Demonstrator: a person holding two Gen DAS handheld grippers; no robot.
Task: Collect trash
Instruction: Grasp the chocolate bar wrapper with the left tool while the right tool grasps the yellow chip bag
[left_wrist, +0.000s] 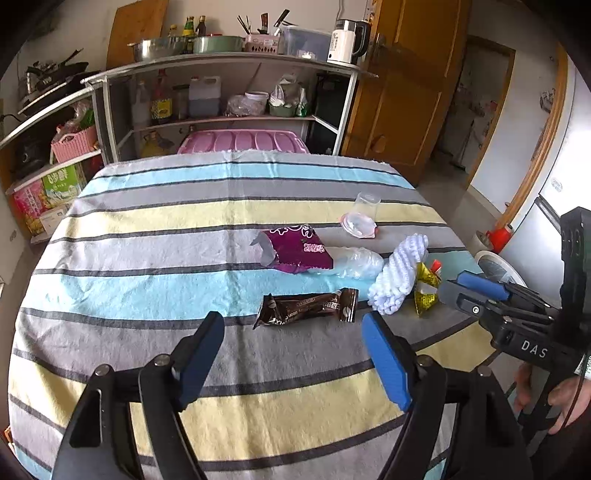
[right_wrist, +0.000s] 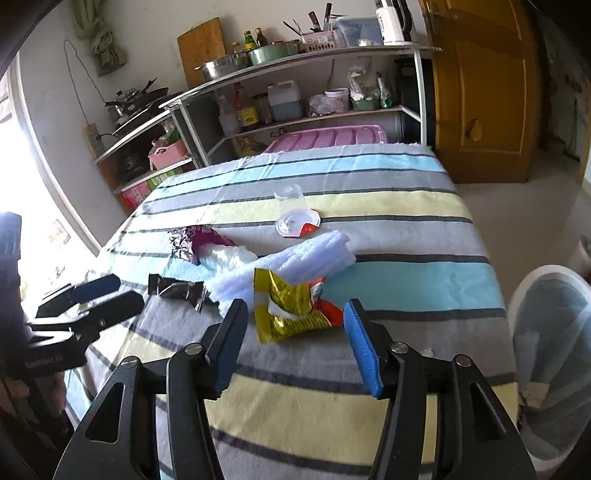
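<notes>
A brown wrapper (left_wrist: 306, 308) (right_wrist: 177, 290) lies on the striped tablecloth (left_wrist: 147, 258), just beyond my left gripper (left_wrist: 291, 319) (right_wrist: 127, 288), which is open and empty. A crumpled yellow wrapper (right_wrist: 291, 310) (left_wrist: 426, 291) lies in front of my right gripper (right_wrist: 295, 306) (left_wrist: 452, 284), also open with nothing in it. Behind them lie a white foam net (right_wrist: 295, 262) (left_wrist: 399, 273), a clear plastic bag (left_wrist: 354, 262), a purple wrapper (left_wrist: 295, 249) (right_wrist: 199, 240) and a clear cup on its side with its peeled lid (left_wrist: 364, 218) (right_wrist: 295, 214).
A white bin with a clear liner (right_wrist: 554, 332) (left_wrist: 495, 266) stands on the floor off the table's right edge. Metal shelves with bottles and pans (left_wrist: 221, 92) stand behind the table, and a wooden door (left_wrist: 406, 92) is at the back right. A hand (left_wrist: 561, 398) holds the right gripper.
</notes>
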